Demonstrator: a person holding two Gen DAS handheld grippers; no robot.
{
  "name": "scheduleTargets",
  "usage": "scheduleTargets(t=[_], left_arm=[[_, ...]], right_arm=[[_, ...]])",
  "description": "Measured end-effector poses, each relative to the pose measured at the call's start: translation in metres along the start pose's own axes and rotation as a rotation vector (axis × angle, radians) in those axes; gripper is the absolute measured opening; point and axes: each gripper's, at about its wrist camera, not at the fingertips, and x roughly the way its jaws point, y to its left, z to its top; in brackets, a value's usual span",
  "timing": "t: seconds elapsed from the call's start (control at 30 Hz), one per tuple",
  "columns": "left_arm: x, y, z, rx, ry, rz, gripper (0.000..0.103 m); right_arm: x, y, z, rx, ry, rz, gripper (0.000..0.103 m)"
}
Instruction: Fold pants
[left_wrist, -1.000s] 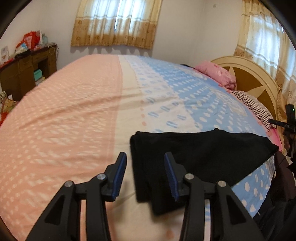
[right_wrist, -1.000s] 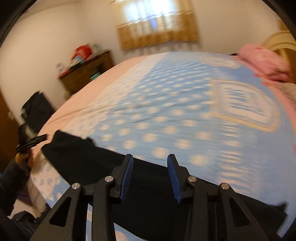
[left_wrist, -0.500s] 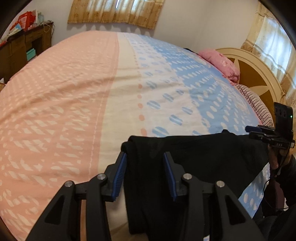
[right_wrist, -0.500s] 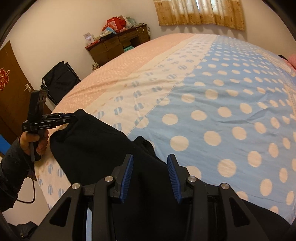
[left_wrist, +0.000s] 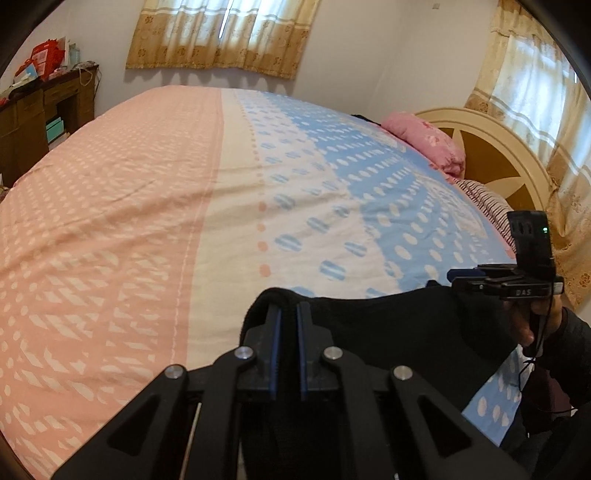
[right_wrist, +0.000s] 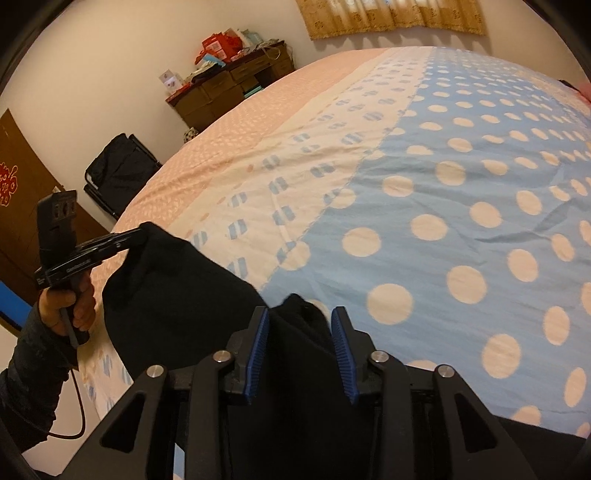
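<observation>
At the near bed (left_wrist: 122, 206) edge, your left gripper (left_wrist: 289, 321) clamps one corner of the pants (left_wrist: 399, 332) while your right gripper (right_wrist: 299, 341) closes around another fabric bunch, ready for folding.

The pants (left_wrist: 399, 332) lie on the bed (left_wrist: 147, 229), along its near edge. The left gripper (left_wrist: 289, 325) is at one end of the pants, jaws clamped on a fold of cloth. The right gripper (right_wrist: 299, 332) is at the other end, a bunch of cloth between its closing jaws. Beyond the pants, at the bed's far right corner in the left wrist view, a pillow (left_wrist: 424, 144) lies against the headboard (left_wrist: 498, 162). A dresser (left_wrist: 40, 118) stands off the bed's far left side, by the wall.
</observation>
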Motion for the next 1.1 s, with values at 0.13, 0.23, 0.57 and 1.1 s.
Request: scheduleTargets(t=[0.13, 0.23, 0.57, 1.1], left_arm=[[0.007, 0.011, -0.004, -0.037, 0.000, -0.009, 0.008], [0.005, 0.013, -0.004, -0.051, -0.021, -0.027, 0.008], [0.004, 0.013, 0.001, -0.048, -0.055, -0.040, 0.008], [0.009, 0.013, -0.005, -0.018, -0.021, 0.045, 0.016]], right_arm=[[0.014, 0.005, -0.001, -0.006, 0.051, 0.005, 0.018], [0.017, 0.012, -0.002, -0.037, 0.063, -0.022, 0.005], [-0.007, 0.014, 0.011, -0.041, -0.041, -0.063, 0.001], [-0.005, 0.006, -0.007, -0.065, -0.020, -0.125, 0.066]])
